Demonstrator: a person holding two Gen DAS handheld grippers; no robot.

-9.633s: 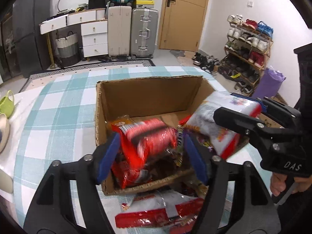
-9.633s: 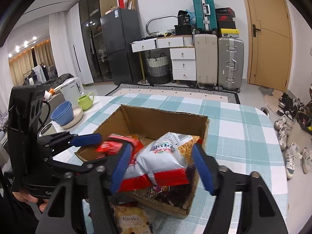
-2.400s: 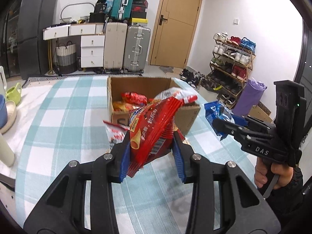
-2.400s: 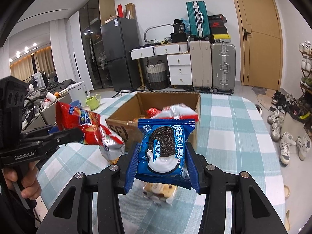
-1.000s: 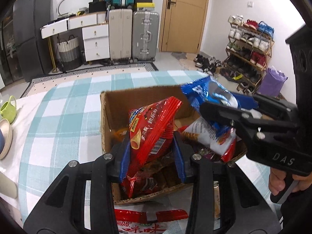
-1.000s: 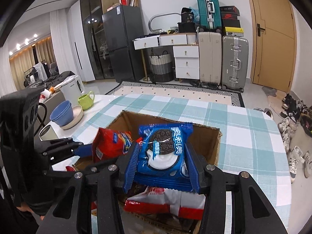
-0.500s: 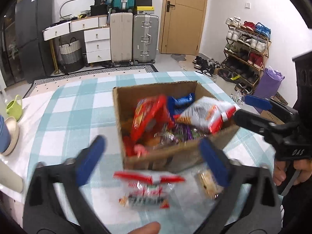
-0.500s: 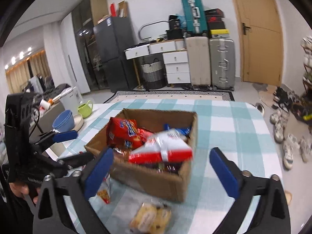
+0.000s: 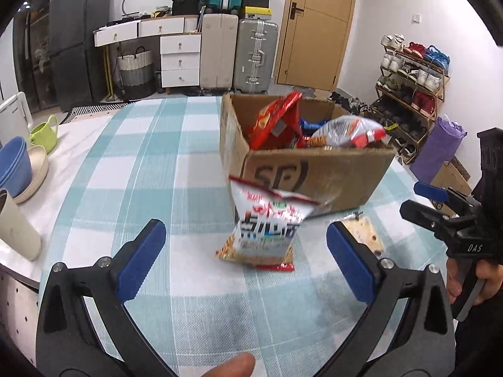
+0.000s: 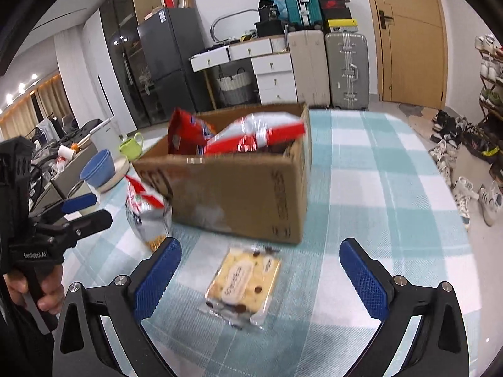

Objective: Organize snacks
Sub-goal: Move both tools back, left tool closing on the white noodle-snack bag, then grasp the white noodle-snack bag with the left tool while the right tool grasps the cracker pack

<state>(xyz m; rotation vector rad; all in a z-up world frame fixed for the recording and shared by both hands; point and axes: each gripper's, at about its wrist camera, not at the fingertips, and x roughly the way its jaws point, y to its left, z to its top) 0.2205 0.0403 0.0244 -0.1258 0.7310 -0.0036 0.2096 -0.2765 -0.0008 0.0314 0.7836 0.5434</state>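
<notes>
A cardboard box (image 9: 314, 172) on the checked tablecloth holds several snack bags, among them a red bag (image 9: 276, 122) and a white-and-red bag (image 9: 349, 130). A white-and-red snack bag (image 9: 264, 226) leans against the box front; it also shows in the right wrist view (image 10: 147, 213). A clear-wrapped cracker pack (image 10: 243, 286) lies flat in front of the box (image 10: 239, 188). My left gripper (image 9: 245, 257) is open and empty, just short of the leaning bag. My right gripper (image 10: 259, 276) is open and empty, with the cracker pack between its fingers.
Blue bowls (image 9: 12, 166), a green cup (image 9: 44, 133) and a beige tumbler (image 9: 15, 229) stand at the table's left edge. Suitcases, drawers and a fridge line the back wall. A shoe rack (image 9: 411, 72) stands to the right.
Both grippers let go of their snacks, the red bag and the blue cookie pack, into the box, opened wide and drew back. They now face the bag and cracker pack on the table.
</notes>
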